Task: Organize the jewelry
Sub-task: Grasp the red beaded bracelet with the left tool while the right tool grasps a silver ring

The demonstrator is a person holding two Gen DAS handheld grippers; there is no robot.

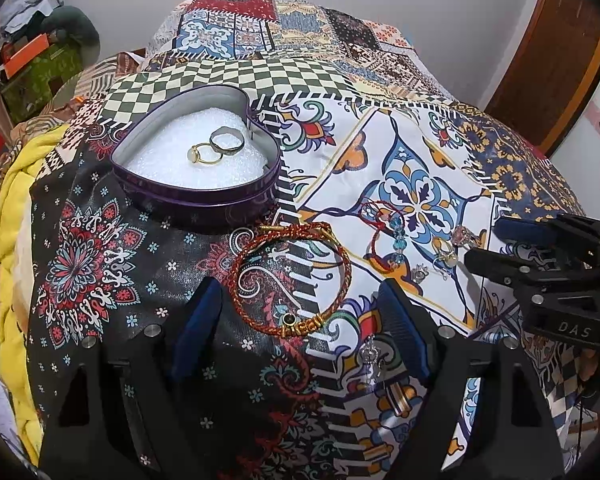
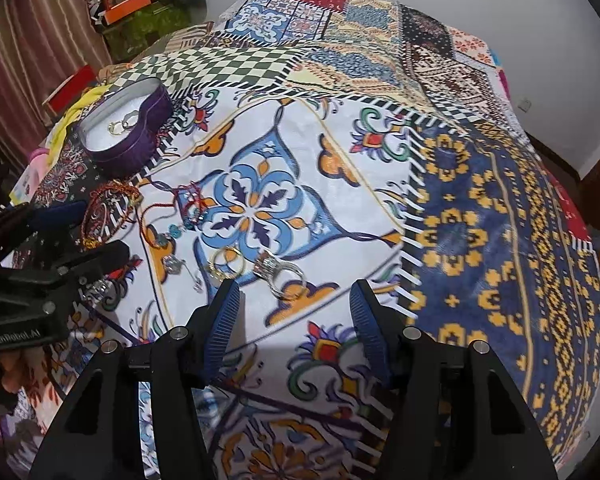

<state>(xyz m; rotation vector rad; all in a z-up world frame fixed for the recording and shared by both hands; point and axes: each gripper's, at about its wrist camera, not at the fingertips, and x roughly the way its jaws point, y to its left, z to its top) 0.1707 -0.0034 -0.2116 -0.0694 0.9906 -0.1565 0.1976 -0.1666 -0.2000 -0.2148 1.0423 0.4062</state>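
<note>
Two rings (image 1: 216, 147) already lie in the heart-shaped tin (image 1: 196, 184). Both hand-held grippers, left (image 1: 300, 312) and right (image 2: 294, 312), gape empty; the left should close gently across the red cord bracelet (image 1: 294, 276), near the tin.

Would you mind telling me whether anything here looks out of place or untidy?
Nothing looks damaged. Two rings lie in the heart-shaped tin, but the red braided bracelet, a red cord with blue beads and several loose rings lie scattered on the patterned bedspread, outside it.
</note>
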